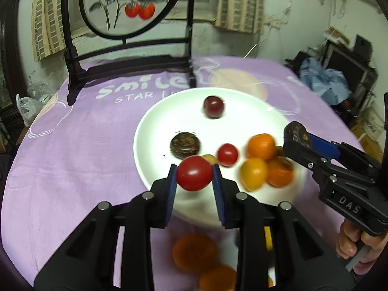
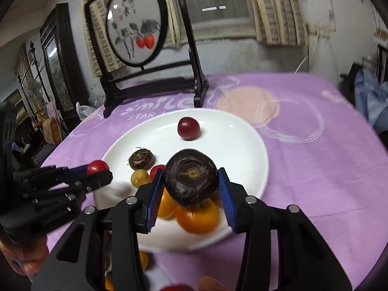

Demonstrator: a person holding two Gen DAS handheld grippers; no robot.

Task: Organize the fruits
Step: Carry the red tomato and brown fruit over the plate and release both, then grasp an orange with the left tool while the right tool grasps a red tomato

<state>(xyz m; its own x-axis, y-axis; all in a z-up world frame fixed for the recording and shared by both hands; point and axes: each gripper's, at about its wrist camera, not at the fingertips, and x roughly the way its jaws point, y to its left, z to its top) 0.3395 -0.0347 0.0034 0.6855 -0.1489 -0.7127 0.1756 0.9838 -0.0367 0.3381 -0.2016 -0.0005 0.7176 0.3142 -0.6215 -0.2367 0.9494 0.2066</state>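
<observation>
The left wrist camera sits close behind its own jaws and looks forward and down past them over the round white ceramic plate on the lilac printed tablecloth. The right wrist camera looks the same way from behind its jaws, equally near. Both share the plate, the cloth and the black-framed round painted screen beyond the jaws.

A black-framed round screen painted with red fruit stands at the table's far edge on lilac cloth; crumpled blue fabric lies beyond, right.
</observation>
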